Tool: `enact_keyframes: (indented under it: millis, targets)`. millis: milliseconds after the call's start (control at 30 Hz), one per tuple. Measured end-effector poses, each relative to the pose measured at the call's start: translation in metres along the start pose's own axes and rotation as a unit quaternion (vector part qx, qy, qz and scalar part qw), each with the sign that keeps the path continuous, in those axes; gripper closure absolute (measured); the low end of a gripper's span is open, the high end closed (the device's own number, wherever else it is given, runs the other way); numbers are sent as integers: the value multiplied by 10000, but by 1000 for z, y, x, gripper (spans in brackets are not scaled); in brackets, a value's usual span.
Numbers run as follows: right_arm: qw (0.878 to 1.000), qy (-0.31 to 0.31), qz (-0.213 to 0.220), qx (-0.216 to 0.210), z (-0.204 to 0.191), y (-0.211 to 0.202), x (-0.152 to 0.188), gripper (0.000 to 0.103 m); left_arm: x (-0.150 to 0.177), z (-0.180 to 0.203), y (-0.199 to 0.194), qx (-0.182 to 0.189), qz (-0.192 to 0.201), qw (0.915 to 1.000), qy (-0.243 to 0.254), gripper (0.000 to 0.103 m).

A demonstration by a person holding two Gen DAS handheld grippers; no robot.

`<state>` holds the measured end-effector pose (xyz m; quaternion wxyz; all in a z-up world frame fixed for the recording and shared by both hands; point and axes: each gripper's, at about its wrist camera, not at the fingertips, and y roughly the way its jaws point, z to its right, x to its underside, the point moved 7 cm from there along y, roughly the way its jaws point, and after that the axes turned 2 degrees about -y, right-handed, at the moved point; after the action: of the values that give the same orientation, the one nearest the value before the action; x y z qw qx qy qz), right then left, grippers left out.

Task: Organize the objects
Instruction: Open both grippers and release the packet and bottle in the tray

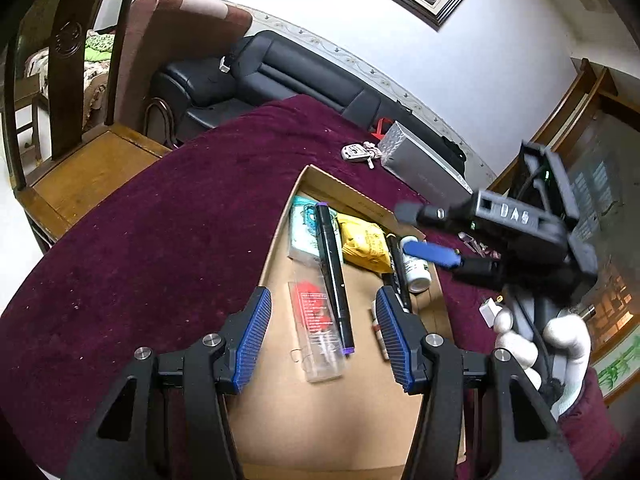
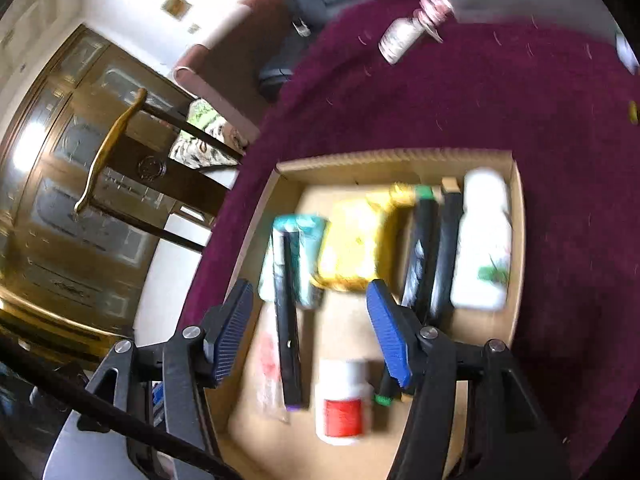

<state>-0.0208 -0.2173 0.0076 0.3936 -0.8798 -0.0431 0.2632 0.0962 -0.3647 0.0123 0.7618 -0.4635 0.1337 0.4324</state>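
Cardboard tray, shallow and brown, sits on the worktop under its deep maroon cloth, and nearly everything worth sorting already lies inside it, laid lengthwise as if to pack side by side. From the right wrist view, a long black marker with a purple end rests across a teal packet toward 10 o'clock; a yellow foil pouch fills the middle, two more dark markers stand beside a large white bottle against the wall at 2 o'clock, and a small white bottle with a red label lies near 6 o'clock. A clear plastic sleeve with red print lies beside the purple-ended marker in the left wrist view. Both tools hover over this load with nothing between their pads: the left claw is spread above the sleeve and marker, and the right claw is likewise parted above the tray floor; a white-gloved hand carries it at 4 o'clock in the left view. Still outside the tray are a bunch of keys and a grey rectangular box at the cloth's far edge, around 1 o'clock. My guess is those stragglers come next, since the tray has bare floor left near its front.
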Motion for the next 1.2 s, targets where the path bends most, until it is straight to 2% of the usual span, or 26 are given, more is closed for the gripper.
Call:
enact_keyframes:
  millis: [100, 233, 333, 400, 533, 600, 667, 733, 833, 900, 933, 1000, 1067, 1200]
  targets:
    - [9992, -117, -191, -338, -26, 14, -3, 43, 1, -6, 2, -6, -45, 9999, -104, 55]
    - [9947, -131, -654, -779, -51, 47, 4, 43, 3, -11, 2, -19, -52, 9999, -163, 55]
    - [9925, -41, -963, -745, -45, 68, 11, 44, 6, -16, 1, -16, -70, 9998, -207, 55]
    - [9918, 166, -1067, -681, -34, 73, 17, 49, 7, -18, 0, 4, -73, 9997, -223, 55]
    - [9981, 285, -541, 111, -10, 40, 19, 49, 7, -19, -2, 41, -49, 9997, -223, 55]
    - [9982, 304, -504, 110, -7, 30, 20, 49, 8, -19, -2, 62, -42, 9997, -237, 55]
    - [9982, 350, -461, -124, -12, 22, 22, 49, 9, -17, -1, 78, -64, 9997, -239, 55]
    - [9992, 235, -333, -46, -14, 19, 16, 48, 9, -16, -1, 60, -73, 9997, -226, 54]
    - [9989, 25, -367, 276, -15, 33, 7, 48, 9, -13, -5, 87, -43, 9997, -223, 54]
    - [9962, 17, -557, 671, -7, 45, 9, 46, 9, -13, -7, 74, -17, 9997, -219, 54]
    - [9954, 73, -623, 724, -3, 52, 10, 46, 8, -12, -9, 79, 0, 9997, -212, 54]
    - [9957, 205, -847, 328, -5, 60, 14, 46, 7, -11, -12, 58, 44, 9998, -168, 54]
    - [9967, 286, -753, 17, -10, 52, 14, 46, 6, -9, -13, 0, 72, 9999, -110, 53]
    - [9997, 74, -147, 170, -5, 10, 3, 46, 5, -9, -12, -31, 97, 9999, -115, 49]
